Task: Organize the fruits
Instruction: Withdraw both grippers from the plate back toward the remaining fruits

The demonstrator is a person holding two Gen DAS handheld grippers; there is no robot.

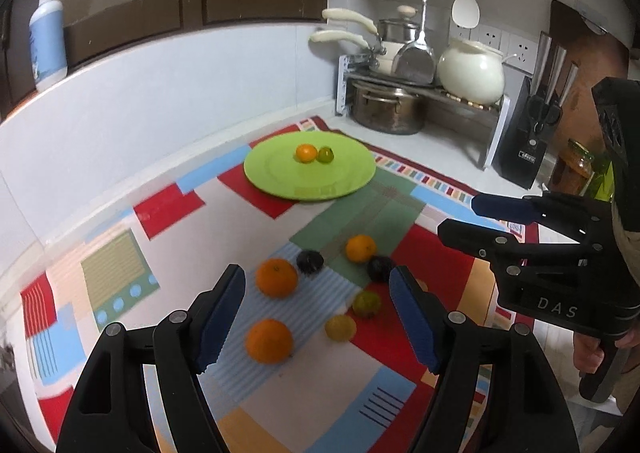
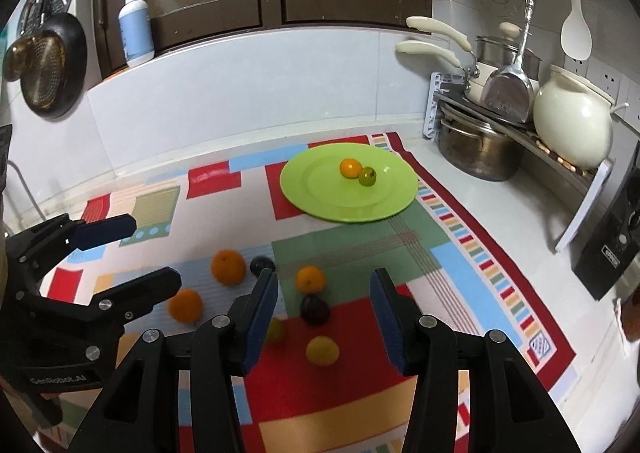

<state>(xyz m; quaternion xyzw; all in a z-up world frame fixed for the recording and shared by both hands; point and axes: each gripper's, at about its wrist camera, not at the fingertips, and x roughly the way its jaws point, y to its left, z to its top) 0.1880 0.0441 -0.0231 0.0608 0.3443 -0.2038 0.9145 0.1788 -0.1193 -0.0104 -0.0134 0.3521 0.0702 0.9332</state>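
Observation:
A green plate (image 1: 280,181) (image 2: 316,197) at the back of the patterned mat holds a small orange (image 1: 306,153) (image 2: 349,168) and a green fruit (image 1: 325,154) (image 2: 367,176). Several fruits lie loose on the mat nearer me: oranges (image 1: 276,277) (image 1: 269,340) (image 1: 360,248), two dark fruits (image 1: 310,261) (image 1: 380,268), a yellow-green one (image 1: 366,303) and a yellow one (image 1: 340,327) (image 2: 322,350). My left gripper (image 1: 318,317) is open and empty above them. My right gripper (image 2: 324,317) is open and empty over the dark fruit (image 2: 315,309) and the yellow fruit.
A rack with pots (image 1: 386,109) and a white jar (image 1: 471,71) stands at the back right, beside a knife block (image 1: 524,149) and glass jars (image 1: 574,167). A pump bottle (image 2: 135,29) stands on the ledge. A pan (image 2: 48,65) hangs at left.

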